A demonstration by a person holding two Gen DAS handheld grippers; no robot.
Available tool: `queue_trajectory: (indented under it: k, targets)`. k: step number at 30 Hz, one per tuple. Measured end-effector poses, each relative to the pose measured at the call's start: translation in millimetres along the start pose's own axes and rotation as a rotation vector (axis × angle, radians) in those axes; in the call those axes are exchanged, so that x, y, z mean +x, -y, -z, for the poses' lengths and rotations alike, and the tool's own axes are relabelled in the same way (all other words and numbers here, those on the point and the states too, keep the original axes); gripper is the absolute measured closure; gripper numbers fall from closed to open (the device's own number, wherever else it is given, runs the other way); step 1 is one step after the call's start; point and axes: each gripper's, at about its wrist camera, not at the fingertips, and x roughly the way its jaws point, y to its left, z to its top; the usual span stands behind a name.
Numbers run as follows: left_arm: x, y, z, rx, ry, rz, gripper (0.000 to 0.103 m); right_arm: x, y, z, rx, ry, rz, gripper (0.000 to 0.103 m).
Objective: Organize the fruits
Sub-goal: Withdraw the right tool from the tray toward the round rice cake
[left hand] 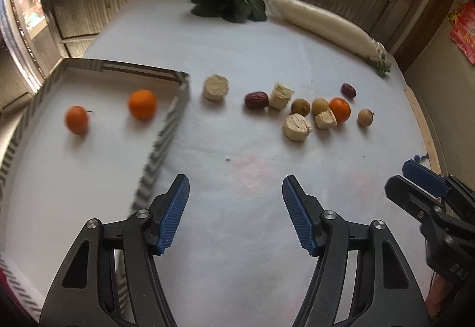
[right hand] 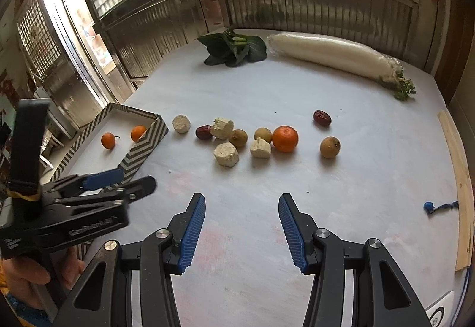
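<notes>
— What do you have in the tray (right hand: 135, 156) at your frame's left?
— Two oranges (right hand: 108, 140) (right hand: 138, 133). Right of it, on the table (right hand: 371, 178), your third orange (right hand: 285, 138) lies among the longans (right hand: 329, 147), dates (right hand: 322, 118) and chunks (right hand: 226, 153). Behind them, at upper centre, you see greens (right hand: 234, 49) left of the radish (right hand: 332, 55).

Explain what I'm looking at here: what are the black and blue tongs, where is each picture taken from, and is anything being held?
No robot: a person holds one two-finger claw in each hand, with a camera on each looking along its fingers. One picture is from the left claw, the other from the right claw. Both are open and hold nothing. On the white table a patterned tray holds two small oranges. Outside it lie another orange, two red dates, three brown round fruits and four pale chunks. Leafy greens and a wrapped white radish lie farther back.
</notes>
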Motion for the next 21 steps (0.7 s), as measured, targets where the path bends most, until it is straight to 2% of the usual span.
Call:
queue_trajectory:
  k: [7, 10, 15, 21]
  targets:
    - [26.8, -12.3, -5.9, -0.016, -0.062, -0.058, 0.037, 2.0, 6.5, -3.9, 0.010, 0.006, -0.003, 0.053]
    - [29.6, -24.1, -7.0, -0.040, -0.078, -0.051, 0.037, 6.4, 7.3, -6.7, 0.012, 0.002, -0.009, 0.053]
    - [27.6, -32.8, -6.8, -0.040, -0.069, -0.088, 0.037, 13.4, 3.4, -10.6, -0.003, -0.008, -0.019, 0.053]
    - [20.1, -39.8, -12.2, -0.057, -0.052, -0.086, 0.037, 16.5, 0.3, -11.8, -0.016, -0.008, -0.024, 0.053]
